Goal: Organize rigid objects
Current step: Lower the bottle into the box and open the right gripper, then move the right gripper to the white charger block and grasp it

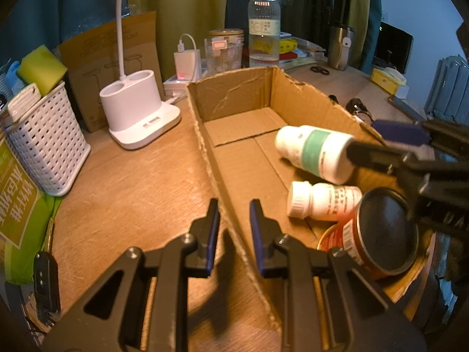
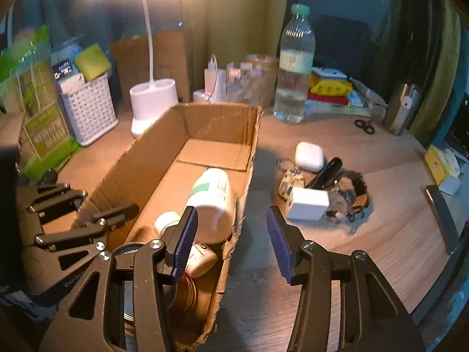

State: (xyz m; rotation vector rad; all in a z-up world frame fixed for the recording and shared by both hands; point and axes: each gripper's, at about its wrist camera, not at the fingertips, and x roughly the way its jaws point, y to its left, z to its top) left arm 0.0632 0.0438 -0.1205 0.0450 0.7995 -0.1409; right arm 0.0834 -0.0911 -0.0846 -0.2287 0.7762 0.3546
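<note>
Filling the cardboard box [image 2: 176, 135] goes on: right gripper [image 2: 231, 240] is opening, empty, green-banded bottle [image 2: 215, 199] lying boxed just beyond its left finger. Left gripper [image 1: 234, 234] stays-free narrow, astride the box wall, likely clamping it. Next: white charger [image 2: 307, 202], ahead-right.

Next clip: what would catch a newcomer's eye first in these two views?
The open cardboard box in the middle of the desk, holding a green-banded white bottle, a smaller white bottle and a red can. The left gripper is clamped on the box's near wall, while the right gripper straddles the opposite wall, pads clear of it. Behind the box, a lit white desk lamp glares.
</note>
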